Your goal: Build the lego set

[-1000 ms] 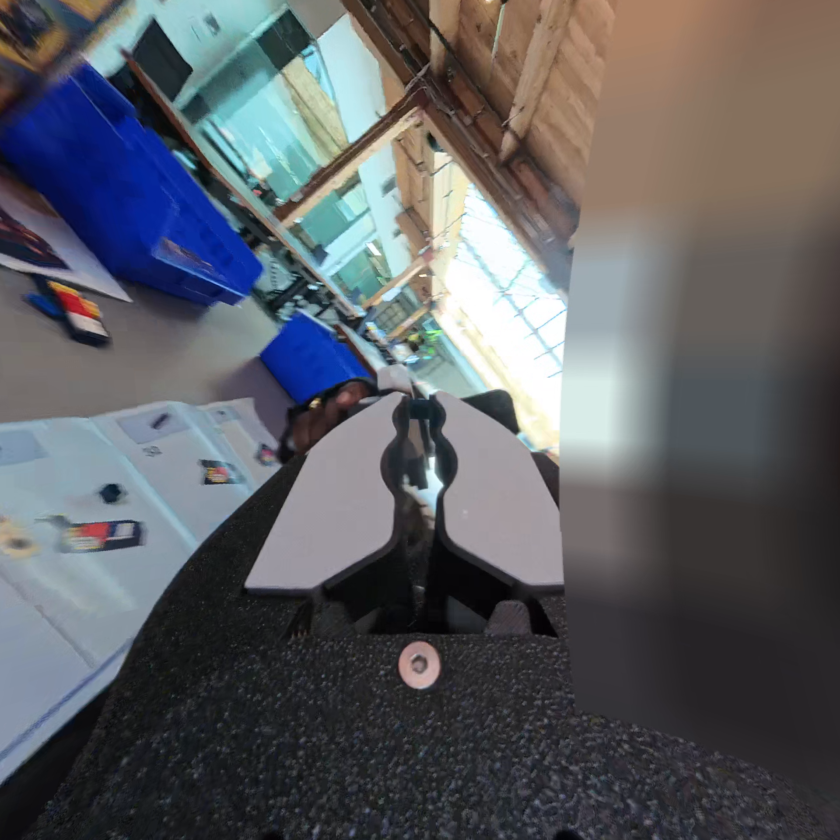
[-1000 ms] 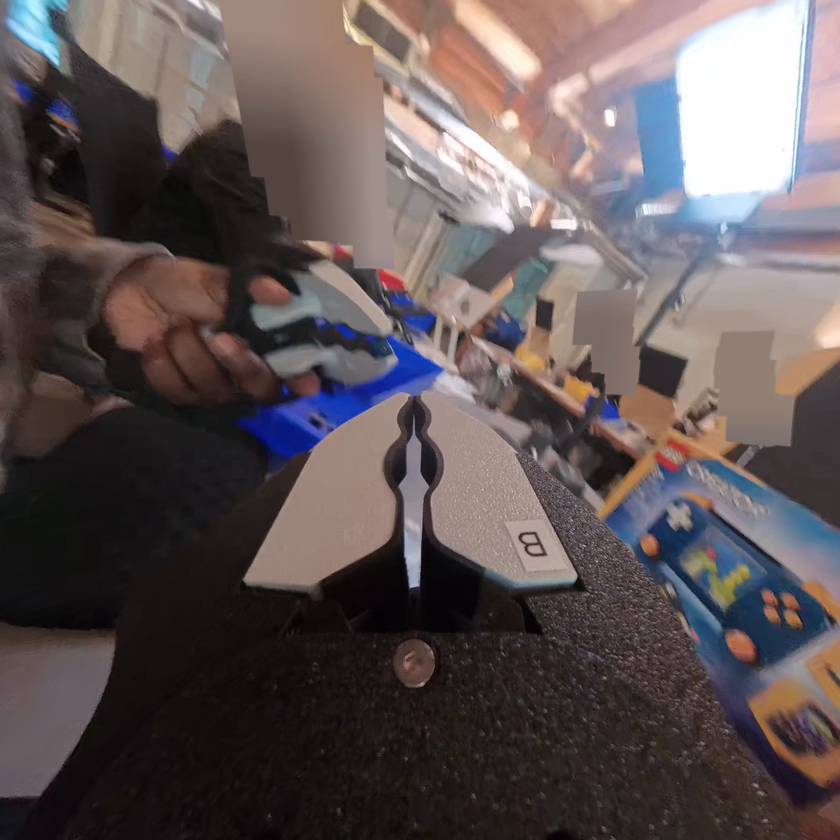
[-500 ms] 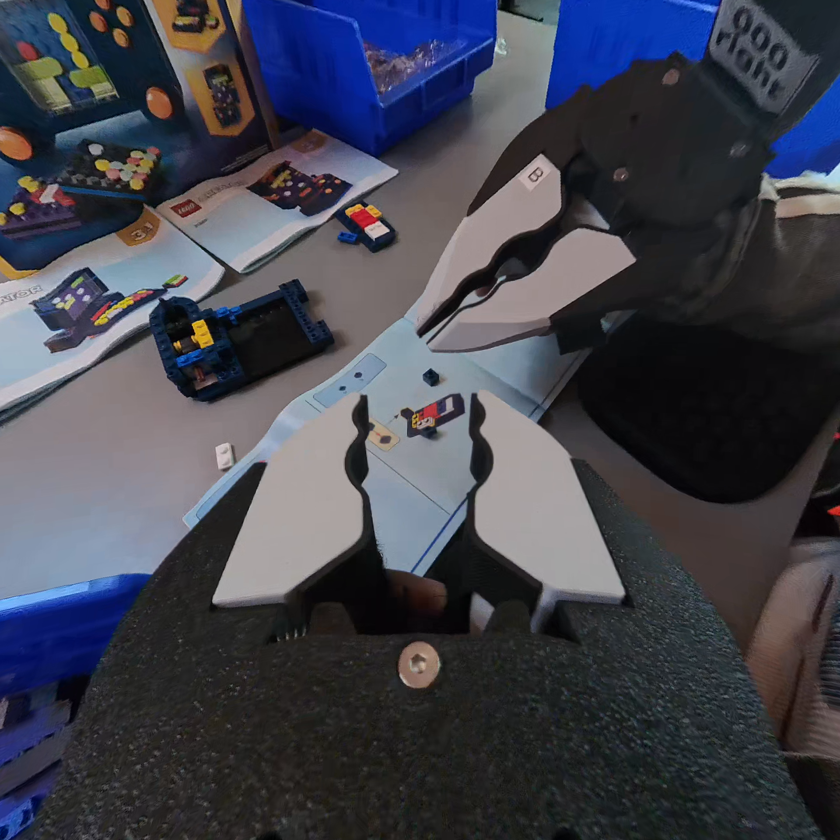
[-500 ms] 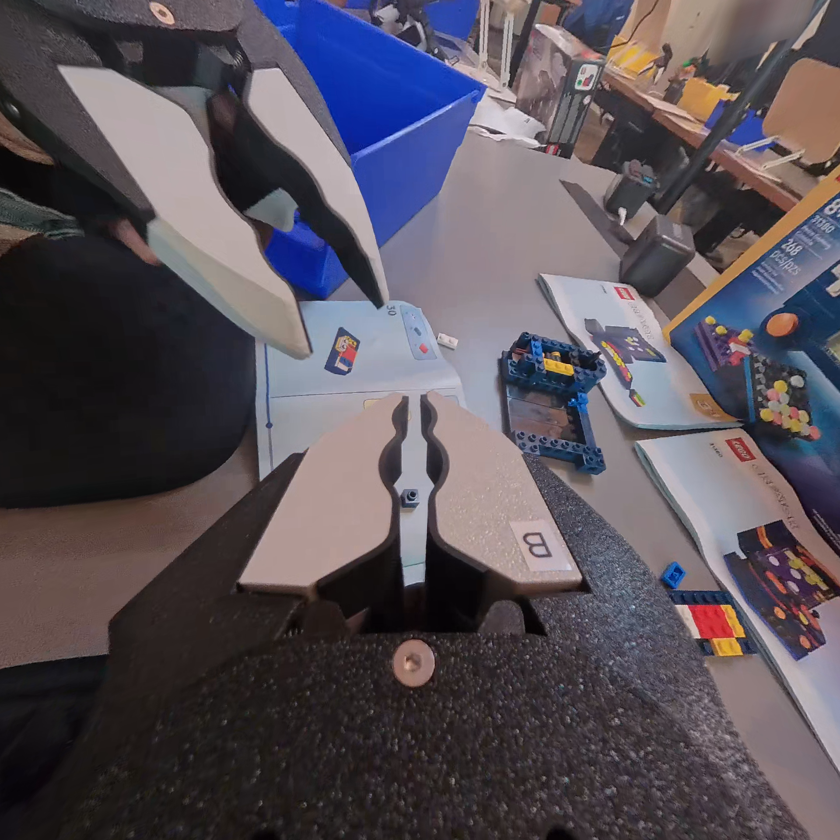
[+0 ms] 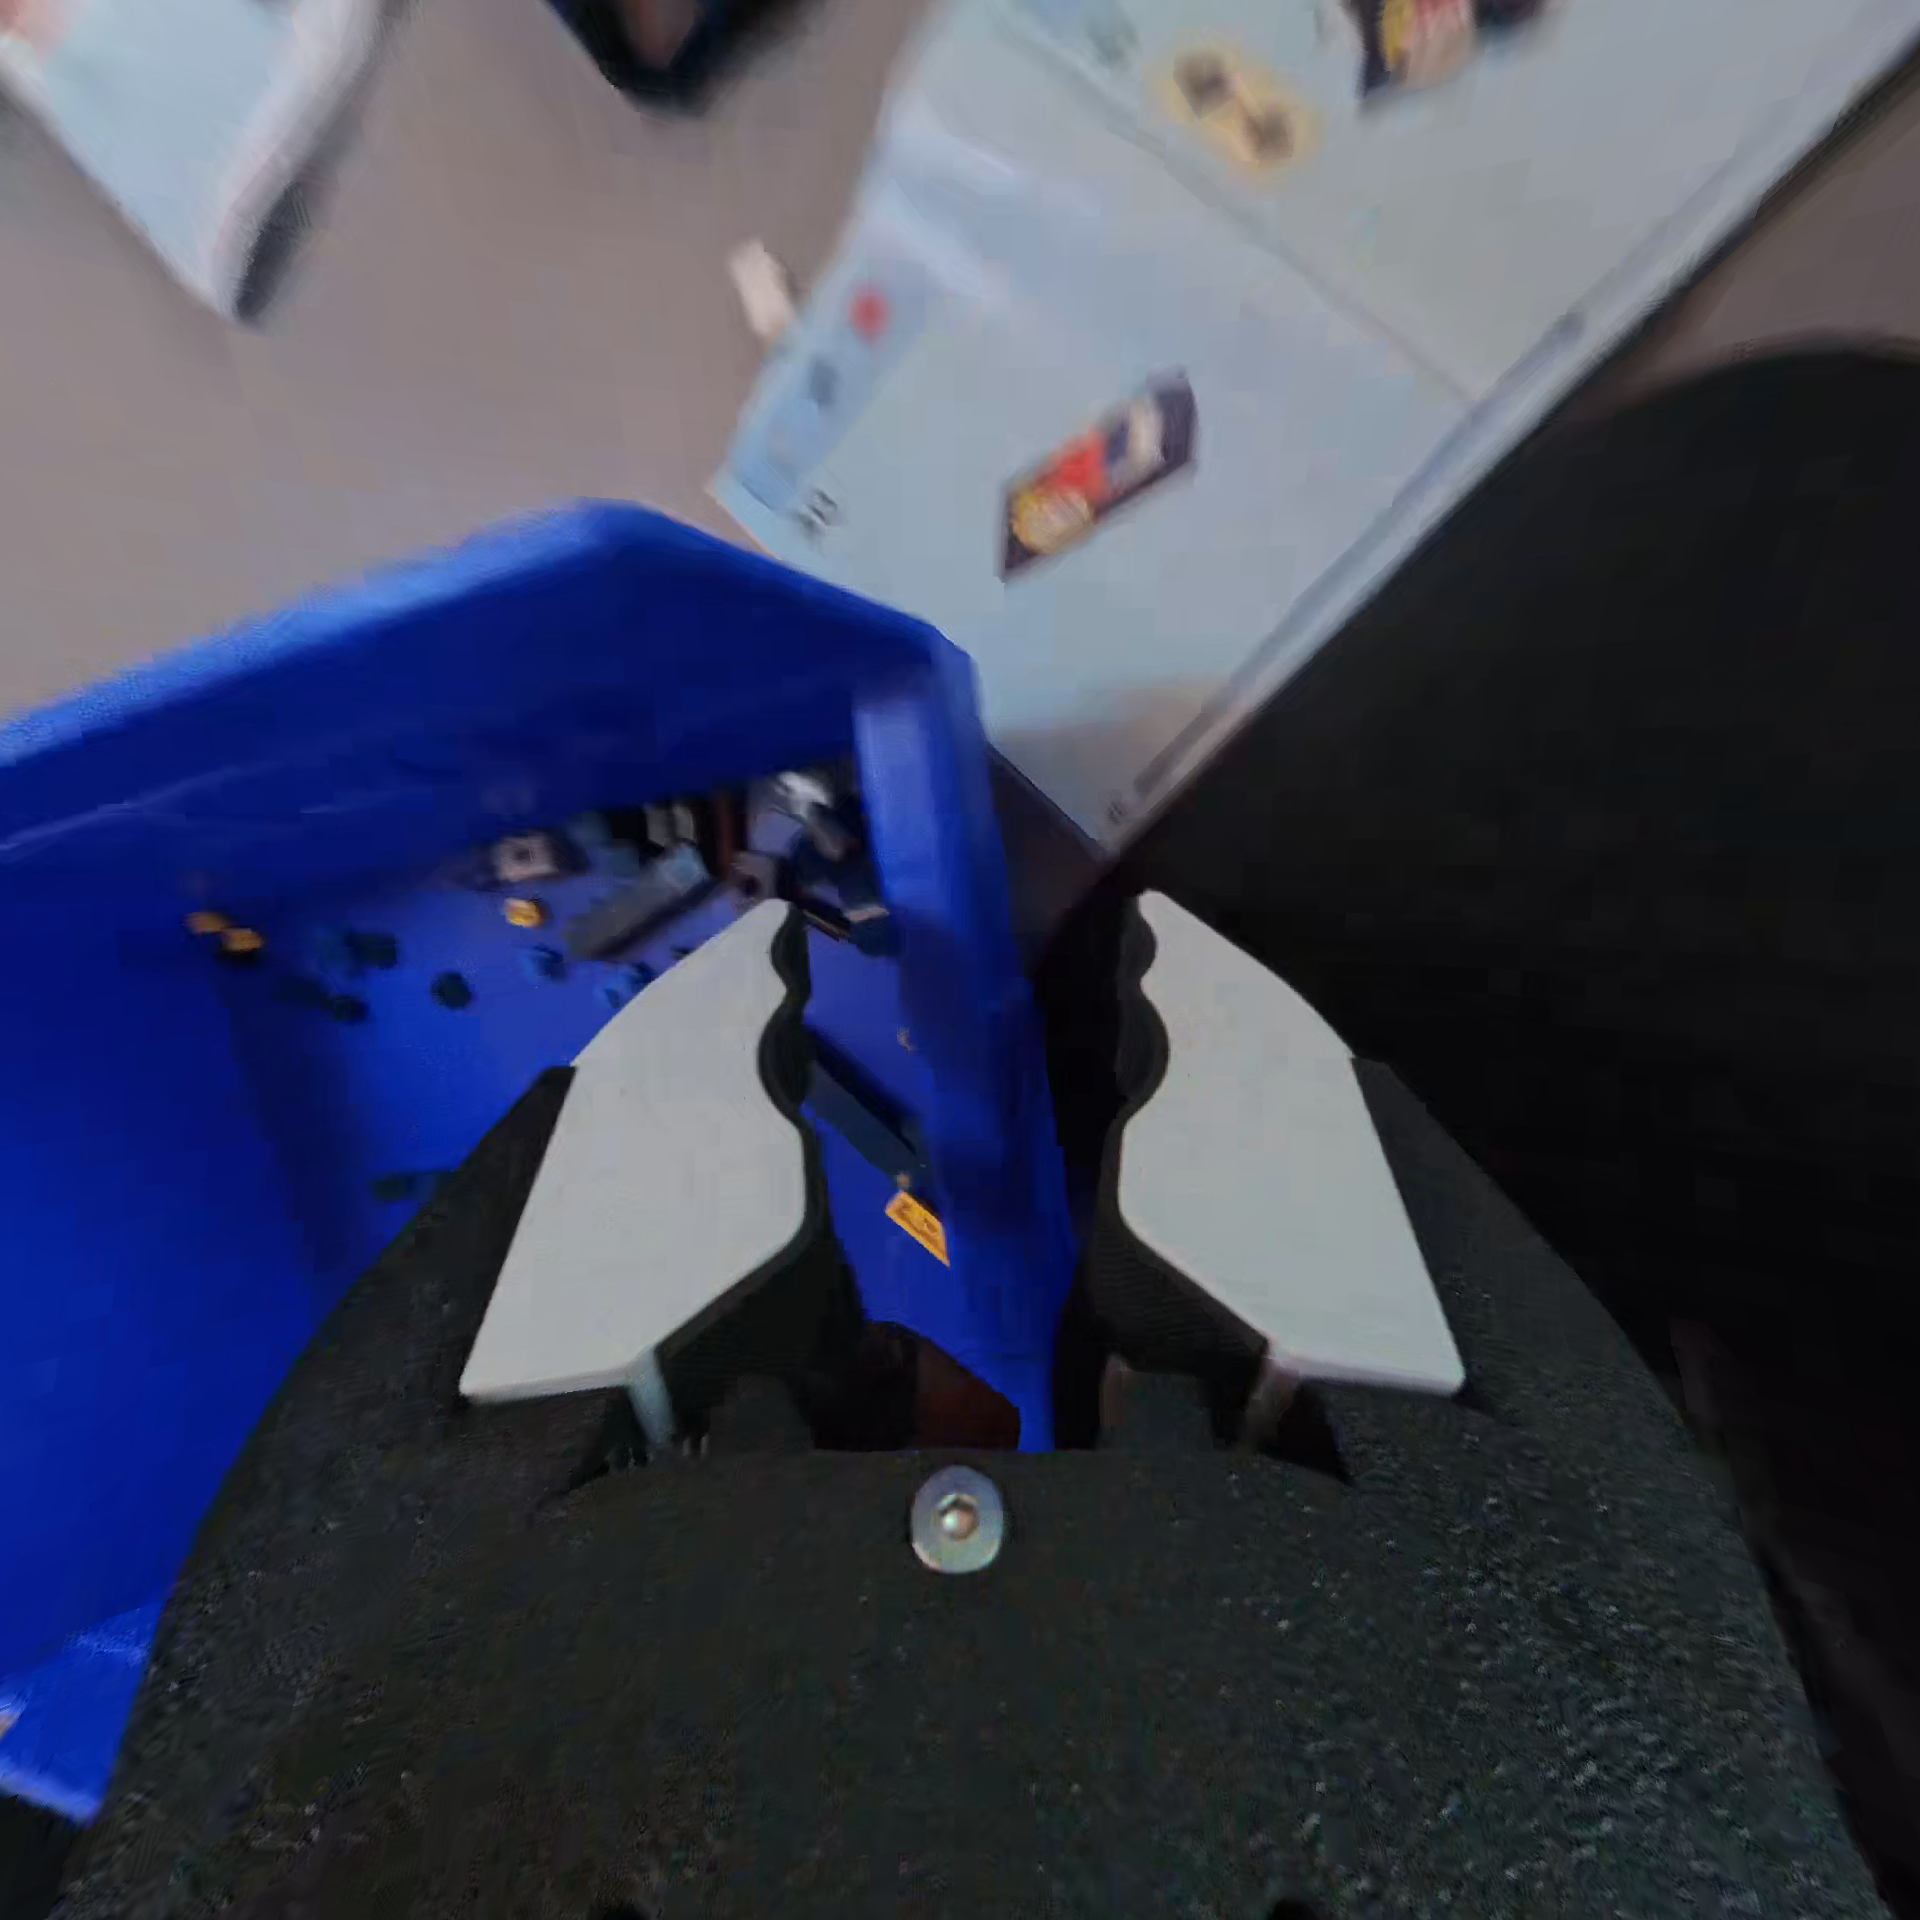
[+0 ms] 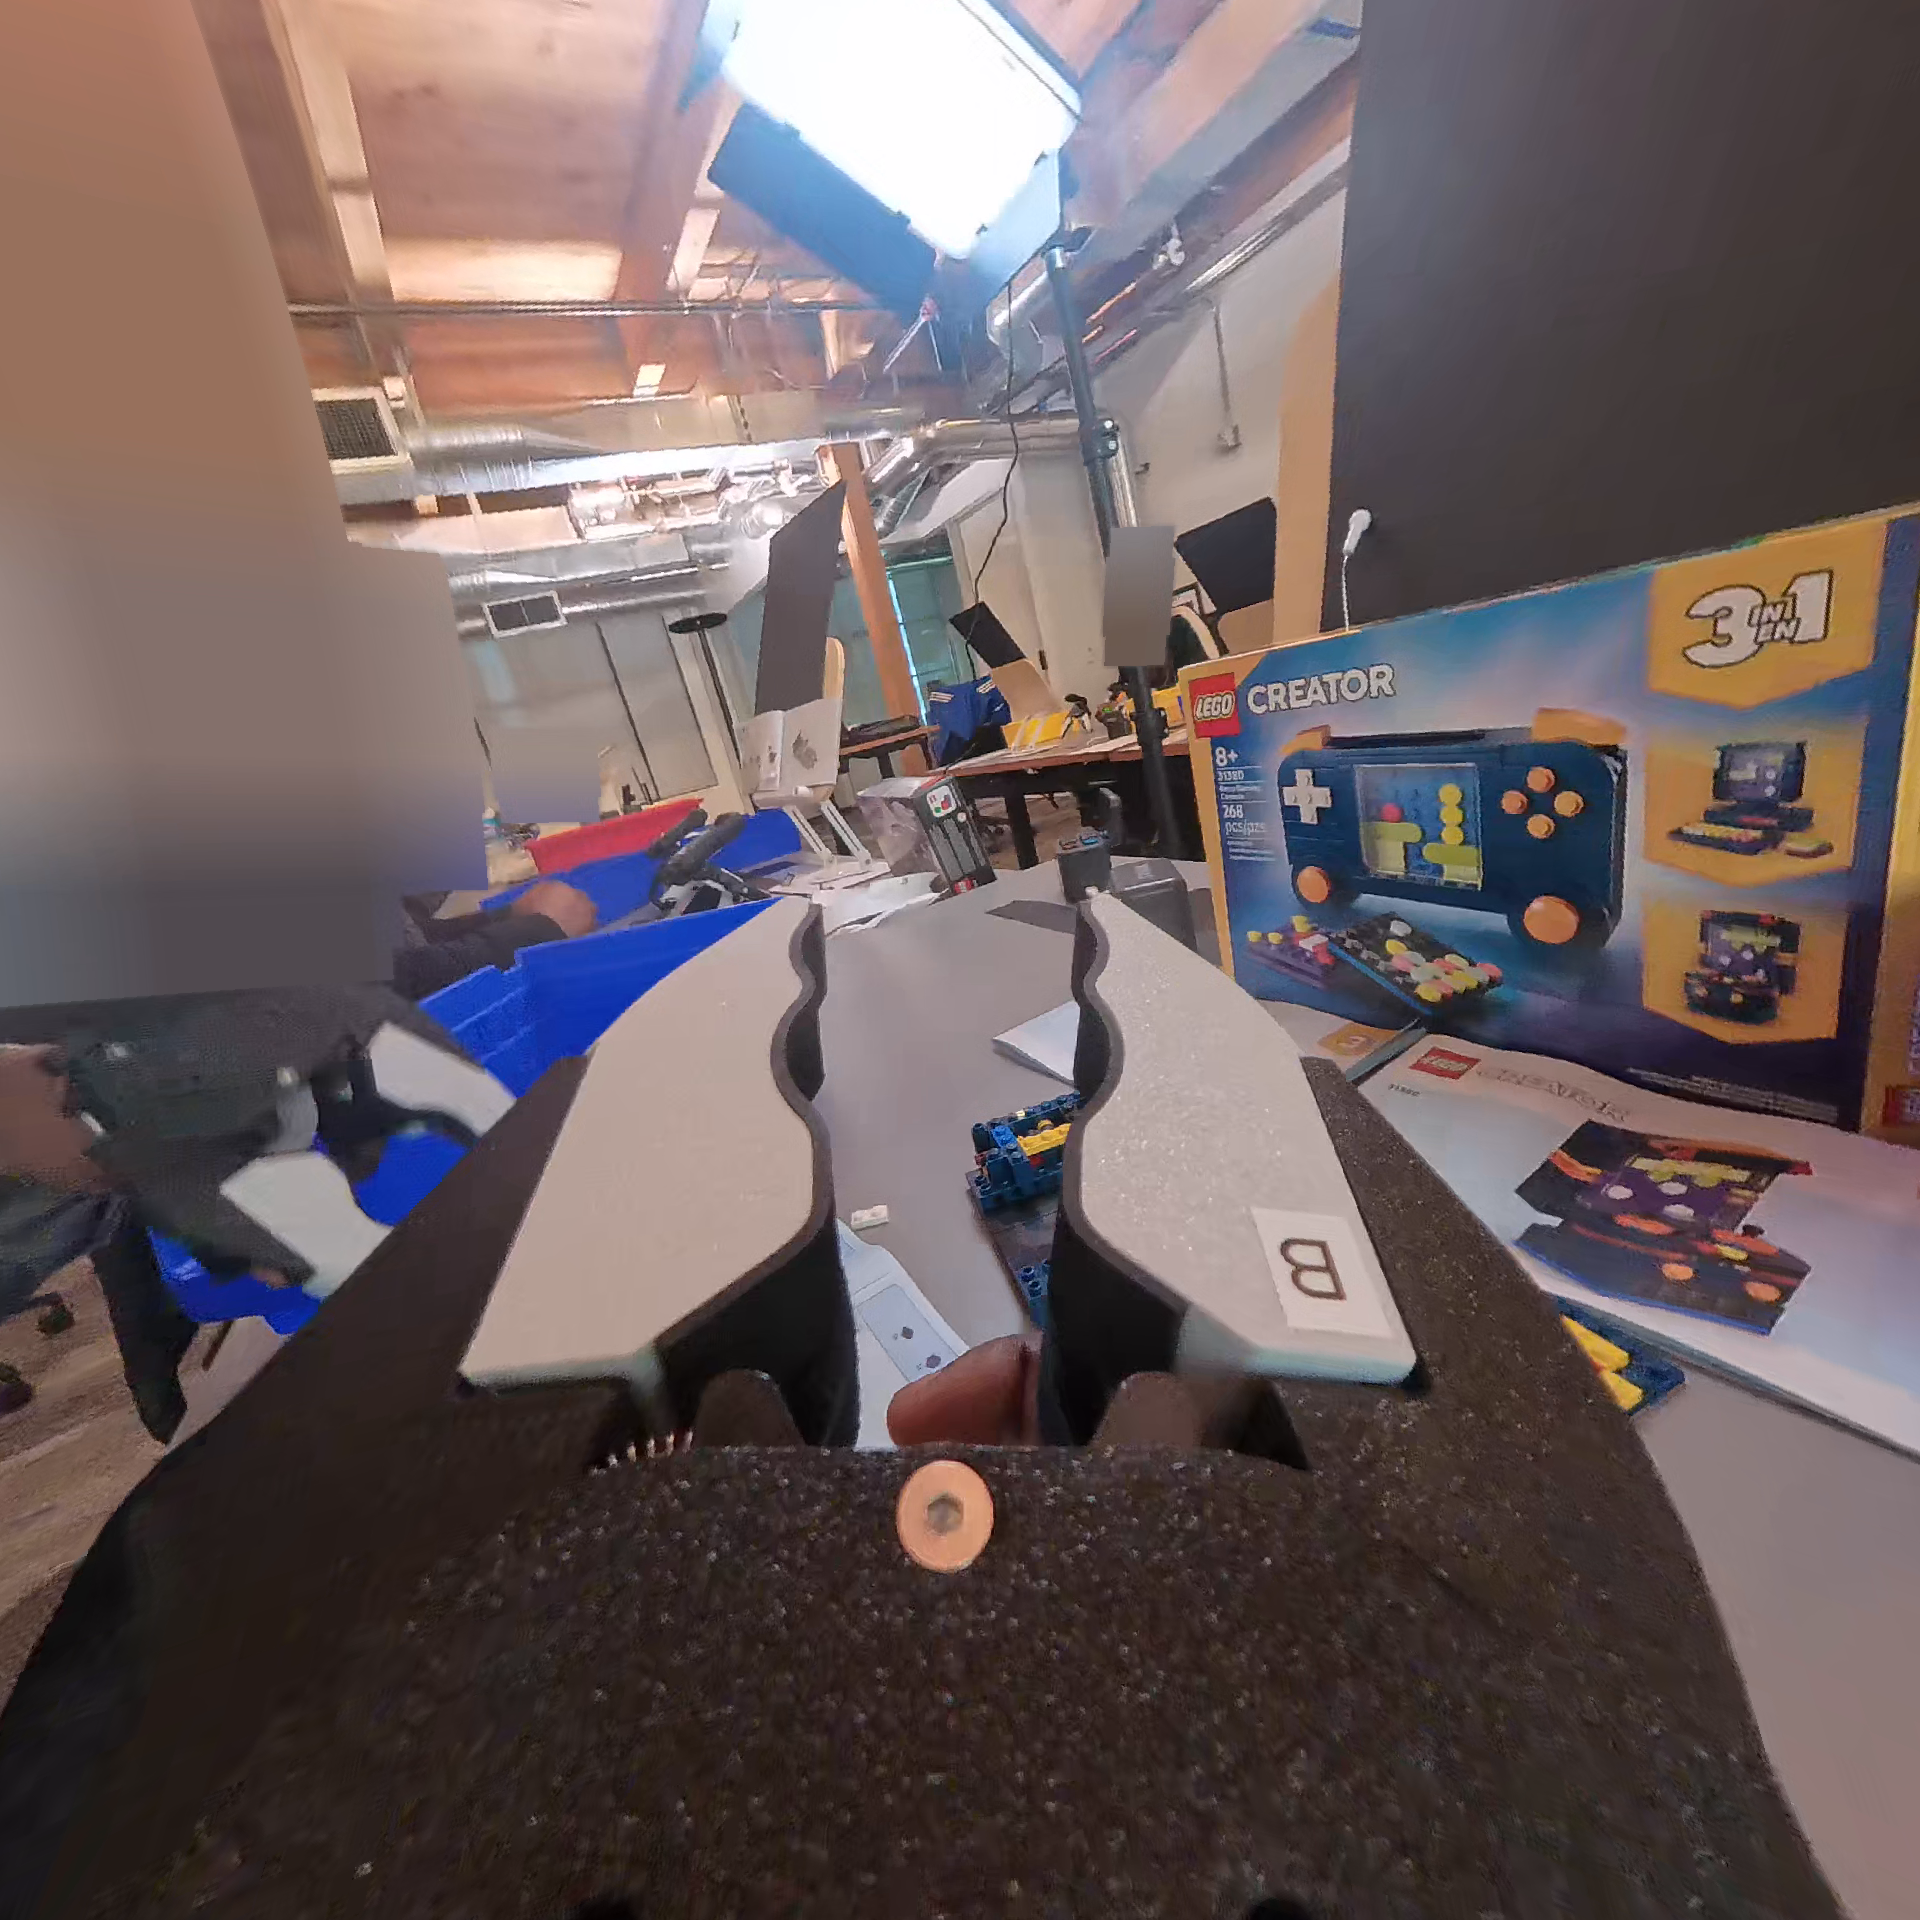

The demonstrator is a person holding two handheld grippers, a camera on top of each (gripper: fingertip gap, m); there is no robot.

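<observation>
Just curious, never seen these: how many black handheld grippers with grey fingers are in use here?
2. The right gripper hangs open above the grey table; the left gripper, also open, straddles the wall of the blue plastic bin.

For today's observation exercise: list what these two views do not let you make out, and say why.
- Loose pieces in the blue bin: left wrist view, motion blur.
- Brick model: right wrist view, half hidden behind a right gripper finger.
- Left gripper: right wrist view, blurred, fingertips unclear.
</observation>
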